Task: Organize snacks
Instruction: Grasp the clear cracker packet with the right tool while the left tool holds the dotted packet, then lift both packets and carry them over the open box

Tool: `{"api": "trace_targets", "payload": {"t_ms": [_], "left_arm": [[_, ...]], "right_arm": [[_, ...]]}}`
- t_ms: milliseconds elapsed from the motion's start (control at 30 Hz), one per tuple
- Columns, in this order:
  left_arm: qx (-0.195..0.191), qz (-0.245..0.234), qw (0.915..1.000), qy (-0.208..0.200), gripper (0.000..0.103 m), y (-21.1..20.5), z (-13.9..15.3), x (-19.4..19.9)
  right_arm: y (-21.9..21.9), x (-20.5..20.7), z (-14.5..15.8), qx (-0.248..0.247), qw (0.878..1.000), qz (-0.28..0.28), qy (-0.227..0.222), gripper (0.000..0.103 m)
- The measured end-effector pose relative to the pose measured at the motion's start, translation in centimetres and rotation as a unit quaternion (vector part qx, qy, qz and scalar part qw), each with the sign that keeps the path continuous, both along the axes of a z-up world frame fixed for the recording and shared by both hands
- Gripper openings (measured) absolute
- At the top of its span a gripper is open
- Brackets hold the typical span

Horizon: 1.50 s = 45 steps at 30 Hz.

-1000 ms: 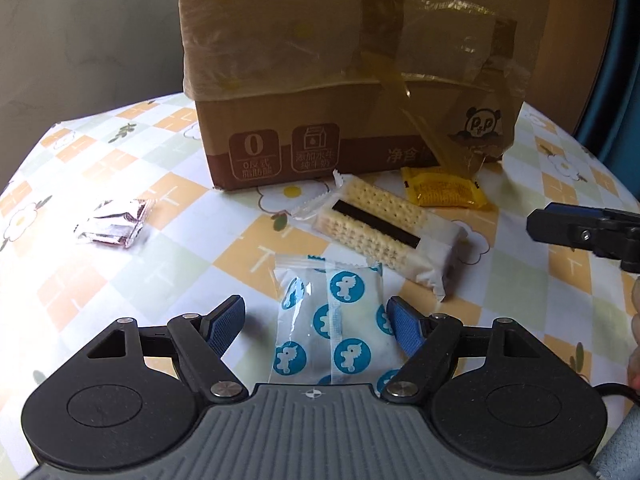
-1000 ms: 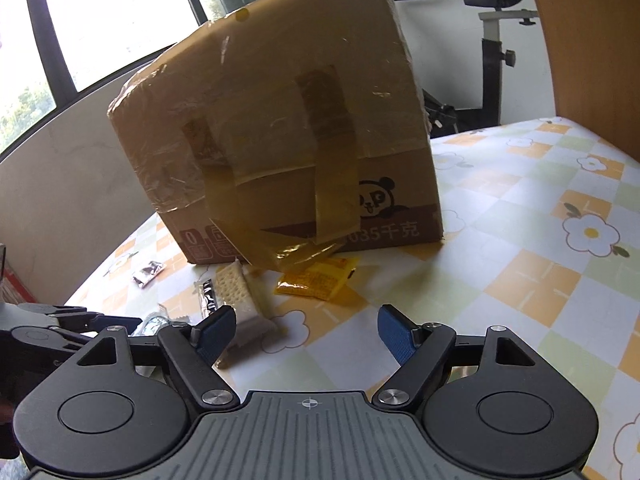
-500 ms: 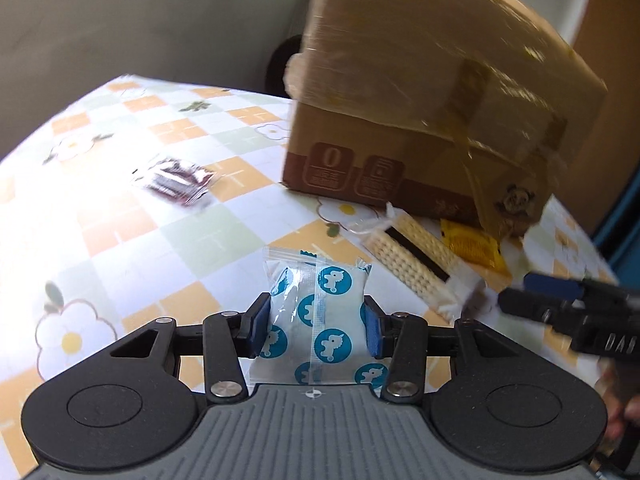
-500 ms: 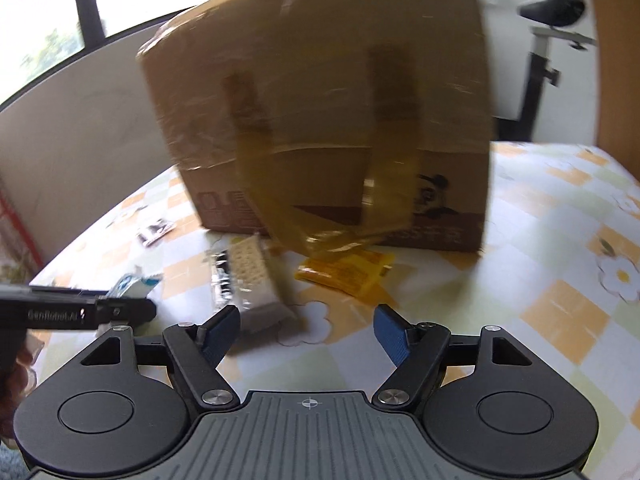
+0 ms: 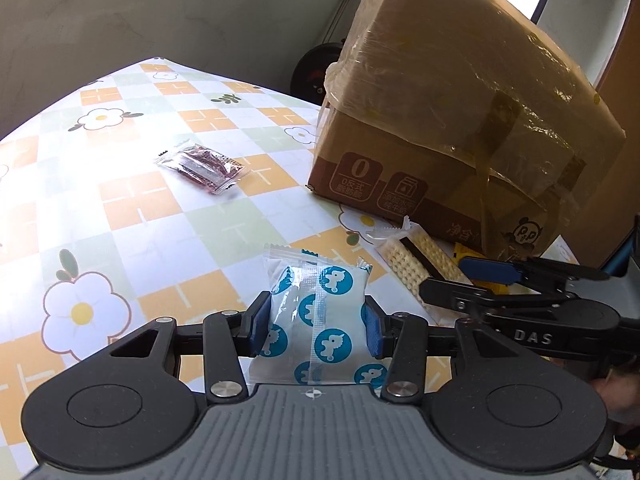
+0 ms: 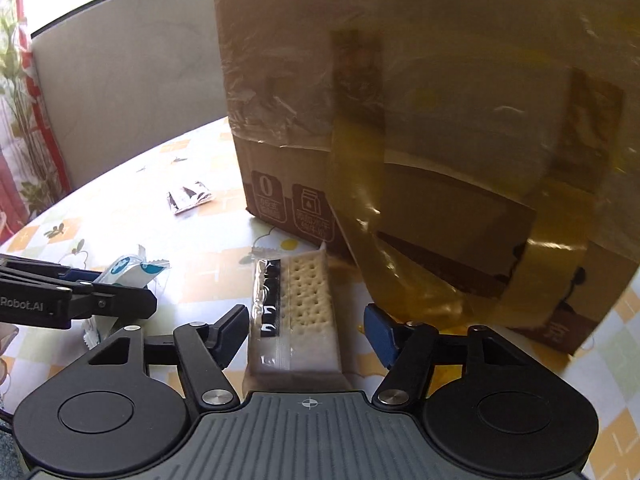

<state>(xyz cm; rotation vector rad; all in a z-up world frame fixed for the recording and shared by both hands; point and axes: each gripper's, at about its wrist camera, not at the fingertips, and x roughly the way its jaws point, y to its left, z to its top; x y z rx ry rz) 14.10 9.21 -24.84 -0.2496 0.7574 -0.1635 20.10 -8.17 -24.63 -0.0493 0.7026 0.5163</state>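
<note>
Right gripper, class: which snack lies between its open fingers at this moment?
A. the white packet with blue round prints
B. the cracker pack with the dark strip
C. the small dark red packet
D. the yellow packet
B: in the right wrist view the right gripper stands open with the cracker pack between its fingers, a gap on each side, while the left gripper holds the blue-print packet.

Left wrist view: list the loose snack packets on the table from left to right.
Dark red packet → white packet with blue circles, shut in the left tongs → cracker sandwich pack → yellow packet, mostly hidden behind the right tongs.
</note>
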Motion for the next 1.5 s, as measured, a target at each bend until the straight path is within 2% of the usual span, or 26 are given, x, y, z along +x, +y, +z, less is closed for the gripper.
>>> {"api": "trace_targets", "payload": {"t_ms": [133, 200, 267, 400, 467, 633, 800, 1000, 1067, 1267, 1500], "left_arm": [[0.008, 0.001, 1.0, -0.002, 0.049, -0.3, 0.0, -0.1], [0.006, 0.0, 1.0, 0.0, 0.05, -0.2, 0.0, 0.0], [0.002, -0.001, 1.0, 0.001, 0.049, -0.1, 0.0, 0.1], [-0.001, -0.001, 1.0, 0.001, 0.049, 0.0, -0.1, 0.2], [-0.007, 0.002, 1.0, 0.004, 0.049, 0.1, -0.1, 0.3], [-0.004, 0.003, 1.0, 0.003, 0.05, -0.1, -0.2, 0.3], [0.006, 0.005, 1.0, -0.001, 0.05, -0.4, -0.2, 0.2], [0.022, 0.003, 0.9997, -0.006, 0.05, -0.8, -0.2, 0.0], [0.025, 0.002, 0.9997, -0.008, 0.05, -0.8, -0.3, 0.0], [0.041, -0.001, 0.9991, -0.013, 0.053, -1.2, -0.3, -0.1], [0.059, -0.002, 0.9981, -0.02, 0.054, -1.6, -0.4, -0.3]], "right_arm": [[1.3, 0.8, -0.5, -0.017, 1.0, 0.007, 0.005, 0.058], [1.2, 0.7, -0.5, -0.016, 1.0, 0.009, -0.001, 0.047], [0.6, 0.5, -0.5, -0.004, 1.0, 0.009, 0.004, 0.043], [-0.4, -0.5, -0.1, -0.003, 1.0, 0.019, 0.021, 0.042], [-1.5, -1.6, 0.0, 0.004, 1.0, 0.005, 0.027, 0.042], [-5.7, -4.8, -0.2, 0.05, 0.996, -0.051, 0.052, 0.042], [-10.2, -7.0, -0.1, 0.046, 0.991, -0.116, 0.043, 0.043], [-14.3, -7.0, -0.9, 0.066, 0.977, -0.202, 0.028, 0.043], [-14.7, -7.4, -1.2, 0.07, 0.976, -0.206, 0.013, 0.043], [-13.4, -7.5, -1.3, 0.03, 0.979, -0.203, -0.004, 0.043], [-13.1, -7.3, -1.5, 0.032, 0.979, -0.2, -0.006, 0.043]]}}
